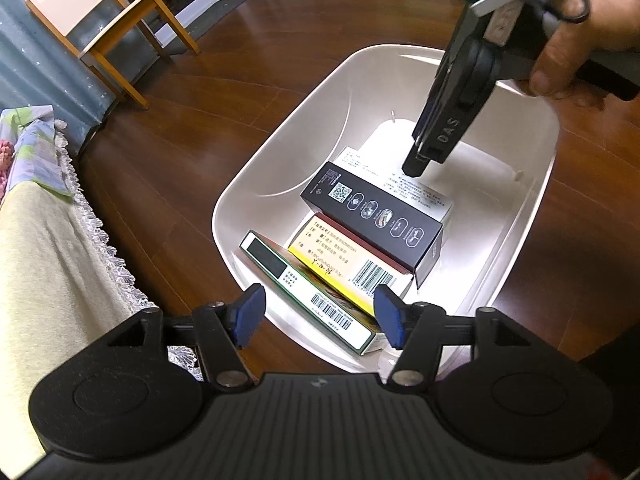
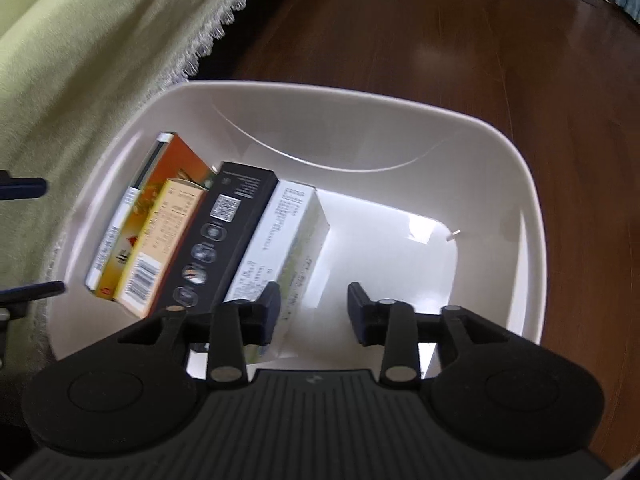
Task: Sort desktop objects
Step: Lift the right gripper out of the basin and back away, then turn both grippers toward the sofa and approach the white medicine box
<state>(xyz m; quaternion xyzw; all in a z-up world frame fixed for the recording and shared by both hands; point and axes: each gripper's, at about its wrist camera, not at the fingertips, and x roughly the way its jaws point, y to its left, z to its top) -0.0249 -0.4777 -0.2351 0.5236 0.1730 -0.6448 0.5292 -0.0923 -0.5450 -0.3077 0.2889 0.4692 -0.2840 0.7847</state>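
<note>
- The dark wooden floor carries everything; a sofa with a pale green cover and lace trim runs along one side, and a wooden chair stands well apart at the far end.
- The white plastic tub sits on the floor just beside the sofa's lace edge. About half of its bottom, on the side away from the sofa, is bare.
- Four boxes lean in a row against the tub wall nearest the sofa: an orange and green box outermost, then a yellow box, a black box, and a white box facing the bare half.
- The right gripper points down into the tub above the bare bottom, just beside the white box, jaws apart and empty; a person's hand grips its handle.
- The left gripper hovers over the tub's rim above the orange and green box, fingers spread wide, holding nothing.
</note>
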